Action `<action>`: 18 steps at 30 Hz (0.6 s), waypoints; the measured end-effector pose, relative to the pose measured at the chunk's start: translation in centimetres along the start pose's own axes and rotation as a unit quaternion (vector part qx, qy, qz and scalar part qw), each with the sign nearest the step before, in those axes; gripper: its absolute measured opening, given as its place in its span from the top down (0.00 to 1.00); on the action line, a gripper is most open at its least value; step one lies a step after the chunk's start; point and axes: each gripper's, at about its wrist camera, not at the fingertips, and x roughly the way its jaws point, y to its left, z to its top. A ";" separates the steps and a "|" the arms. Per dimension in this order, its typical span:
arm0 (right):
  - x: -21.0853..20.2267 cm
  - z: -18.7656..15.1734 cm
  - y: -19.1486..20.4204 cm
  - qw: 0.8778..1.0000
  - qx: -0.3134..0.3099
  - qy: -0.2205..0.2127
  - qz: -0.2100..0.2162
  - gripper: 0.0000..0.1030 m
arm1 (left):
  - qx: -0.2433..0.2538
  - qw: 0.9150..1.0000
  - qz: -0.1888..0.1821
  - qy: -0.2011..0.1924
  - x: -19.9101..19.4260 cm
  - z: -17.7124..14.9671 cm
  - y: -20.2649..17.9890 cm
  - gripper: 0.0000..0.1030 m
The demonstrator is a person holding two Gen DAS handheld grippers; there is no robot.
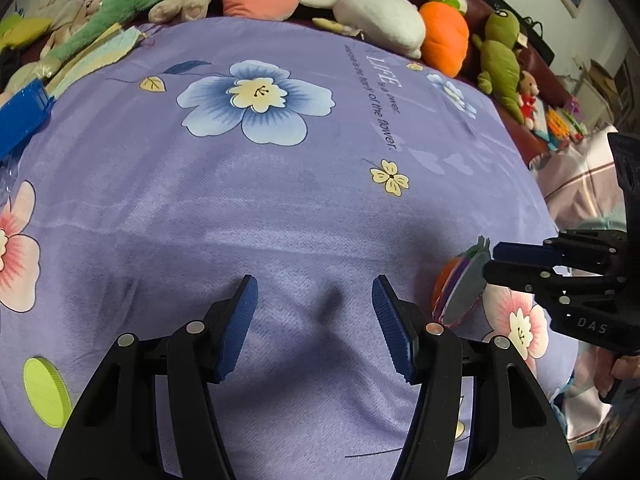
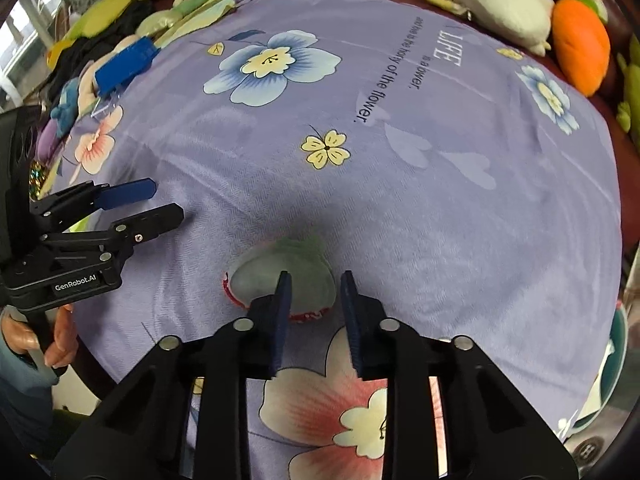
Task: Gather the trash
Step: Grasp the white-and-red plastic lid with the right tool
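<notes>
Bedsheet (image 1: 304, 208): purple cloth printed with blue, pink and yellow flowers and a line of dark lettering; it covers the whole surface under both grippers and lies mostly flat with soft creases.
Stuffed toys (image 1: 376, 16): a row along the far edge of the sheet, including a white one, an orange carrot (image 1: 444, 38), a green one and a peach one.
Left gripper (image 1: 314, 320): black frame, blue ribbed pads; its fingers stand about half apart over bare sheet with nothing between them. In the right wrist view it enters from the left edge (image 2: 154, 206), held by a hand (image 2: 60, 336) on its handle.
Right gripper (image 2: 314, 300): black frame, dark blue pads; its fingers are narrowed to a small gap. Whether the pads press on anything cannot be told.
Wrapper (image 2: 280, 276): the piece of trash, a crumpled pale green and white wrapper with a red edge. It lies on the sheet at the near edge, just past the tips of the right gripper's fingers, and the left fingertip overlaps its near side. In the left wrist view it shows as an orange, purple and grey disc (image 1: 460, 292) set against the tip of the right gripper (image 1: 496, 262).
Blue box (image 1: 22, 118): blue plastic, at the left edge of the sheet, with clear plastic beside it.
Yellow-green disc (image 1: 44, 392): round, flat, ribbed rim; lies on the sheet to the left of the left gripper, well apart from the wrapper.
</notes>
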 end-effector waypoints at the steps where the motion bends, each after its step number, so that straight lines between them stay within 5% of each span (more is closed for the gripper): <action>1: 0.2 0.1 0.2 1.000 -0.006 0.001 -0.002 0.79 | 0.001 1.000 -0.001 0.001 0.1 0.0 -0.1 0.41; 9: 0.8 0.1 0.4 1.000 -0.015 0.002 -0.012 0.95 | 0.008 1.000 -0.009 0.006 0.4 0.2 -0.7 0.41; 18: -1.4 -0.6 -1.6 1.000 0.023 -0.013 0.015 0.96 | 0.014 1.000 -0.012 0.010 0.6 0.1 -1.7 0.41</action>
